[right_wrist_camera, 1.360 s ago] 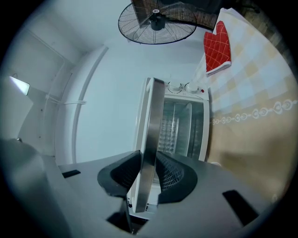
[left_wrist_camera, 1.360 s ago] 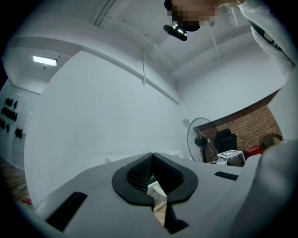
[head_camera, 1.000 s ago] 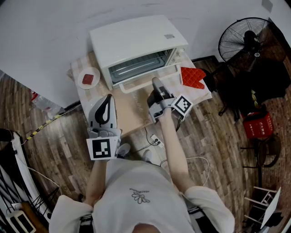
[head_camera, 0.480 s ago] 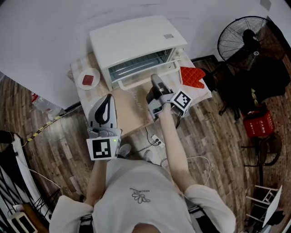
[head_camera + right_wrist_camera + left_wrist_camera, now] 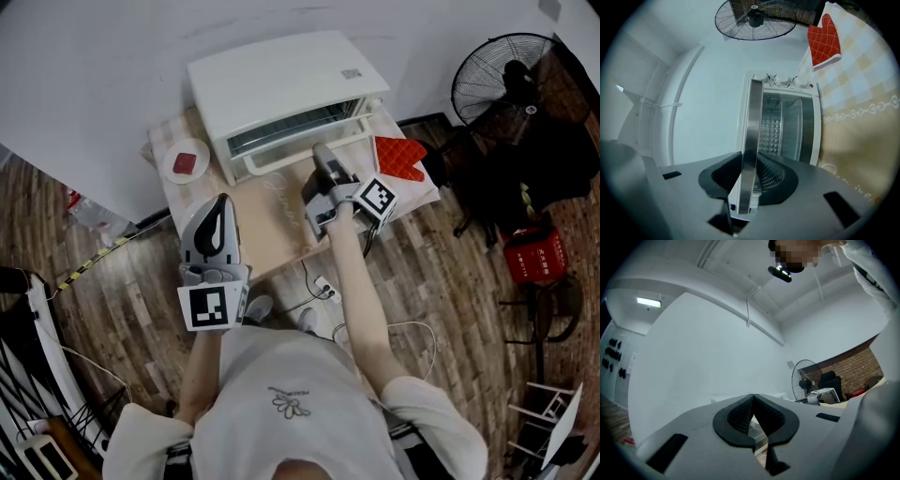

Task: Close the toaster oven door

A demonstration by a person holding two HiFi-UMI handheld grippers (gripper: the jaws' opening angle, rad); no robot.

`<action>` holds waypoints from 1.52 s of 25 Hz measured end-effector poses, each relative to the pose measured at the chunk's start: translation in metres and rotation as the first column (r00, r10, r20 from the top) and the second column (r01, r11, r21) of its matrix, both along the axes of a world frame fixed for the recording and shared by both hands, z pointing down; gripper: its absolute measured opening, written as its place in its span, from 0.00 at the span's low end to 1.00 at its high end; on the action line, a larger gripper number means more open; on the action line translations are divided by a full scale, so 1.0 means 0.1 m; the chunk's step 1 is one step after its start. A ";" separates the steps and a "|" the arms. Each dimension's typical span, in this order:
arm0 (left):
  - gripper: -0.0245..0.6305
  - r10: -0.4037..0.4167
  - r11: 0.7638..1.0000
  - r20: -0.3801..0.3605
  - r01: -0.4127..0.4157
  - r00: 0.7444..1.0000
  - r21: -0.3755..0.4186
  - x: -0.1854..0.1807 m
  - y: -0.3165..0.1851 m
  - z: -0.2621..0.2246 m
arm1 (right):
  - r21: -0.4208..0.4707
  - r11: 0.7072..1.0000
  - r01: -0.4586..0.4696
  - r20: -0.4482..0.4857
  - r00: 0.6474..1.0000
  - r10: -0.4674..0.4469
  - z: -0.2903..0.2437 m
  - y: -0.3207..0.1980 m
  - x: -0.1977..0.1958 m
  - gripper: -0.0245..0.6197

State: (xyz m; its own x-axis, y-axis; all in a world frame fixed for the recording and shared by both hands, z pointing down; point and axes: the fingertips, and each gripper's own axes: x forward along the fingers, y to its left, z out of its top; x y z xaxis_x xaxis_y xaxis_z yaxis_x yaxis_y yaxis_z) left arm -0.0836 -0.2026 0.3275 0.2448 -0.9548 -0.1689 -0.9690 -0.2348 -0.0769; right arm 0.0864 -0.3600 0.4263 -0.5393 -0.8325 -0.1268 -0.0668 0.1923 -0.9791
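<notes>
We hold our left gripper [image 5: 222, 202] clenched on nothing at the toaster oven's [image 5: 281, 80] front left, and at its front the half-raised door [image 5: 281, 157], handle [image 5: 750, 131] clamped by our right gripper [image 5: 321, 156]; risk: a slipping grip drops the door open.

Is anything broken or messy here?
Nothing looks spilled or broken. The only unfinished thing is the toaster oven, which stands partly open with its door handle clamped in the right gripper. The red oven mitt lies flat beside it.
</notes>
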 end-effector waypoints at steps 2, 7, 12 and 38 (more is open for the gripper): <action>0.06 -0.004 1.000 0.000 0.004 1.000 0.003 -0.02 0.01 0.00 | -0.001 1.000 -0.002 0.003 1.000 0.002 -0.01 -0.02 -0.01 0.18; 0.06 -0.016 1.000 0.004 0.016 1.000 0.000 -0.07 0.02 0.00 | 0.001 1.000 -0.007 0.014 1.000 0.007 -0.04 -0.07 -0.04 0.18; 0.06 -0.020 1.000 0.033 0.020 0.999 0.010 -0.09 0.03 0.00 | 0.005 1.000 -0.003 0.014 1.000 0.002 -0.07 -0.14 -0.07 0.18; 0.06 -0.066 0.998 0.013 0.066 0.998 0.010 -0.29 0.00 -0.06 | 0.044 0.999 0.005 0.008 1.000 -0.005 -0.18 -0.33 -0.17 0.18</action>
State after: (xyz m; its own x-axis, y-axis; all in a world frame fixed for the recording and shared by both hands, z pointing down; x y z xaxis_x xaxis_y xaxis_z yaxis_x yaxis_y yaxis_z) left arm -0.1125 -0.2028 0.3220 0.1833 -0.9672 -0.1756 -0.9813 -0.1693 -0.0918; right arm 0.0694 -0.3931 0.4086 -0.5423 -0.8233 -0.1675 -0.0578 0.2354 -0.9702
